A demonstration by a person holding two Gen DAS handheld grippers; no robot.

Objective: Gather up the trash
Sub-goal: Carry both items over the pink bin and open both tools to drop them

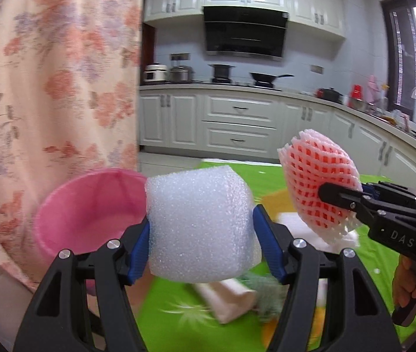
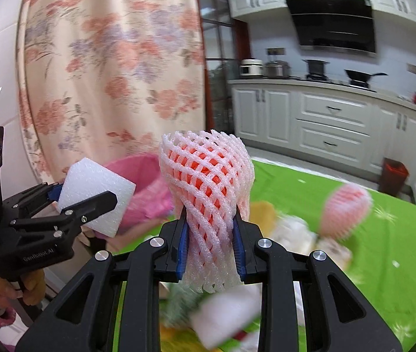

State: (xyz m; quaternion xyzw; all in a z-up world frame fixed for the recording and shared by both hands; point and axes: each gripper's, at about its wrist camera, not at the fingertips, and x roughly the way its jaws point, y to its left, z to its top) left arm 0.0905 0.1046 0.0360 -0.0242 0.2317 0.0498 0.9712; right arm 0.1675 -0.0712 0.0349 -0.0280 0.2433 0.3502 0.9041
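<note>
foam block [image 1: 200,226] pinched in left gripper [image 1: 201,234], net sleeve [image 2: 208,193] squeezed in right gripper [image 2: 210,243], pink bin [image 1: 90,208] just beyond

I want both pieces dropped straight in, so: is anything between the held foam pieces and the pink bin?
Nothing visible blocks either. The white foam block in the left gripper is right beside the pink bin. The foam fruit net in the right gripper has only open air toward it.

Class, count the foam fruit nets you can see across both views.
2. One net is pinched in the right tongs; another net lies blurred on the green cloth to the right. Clutter may hide more.
</note>
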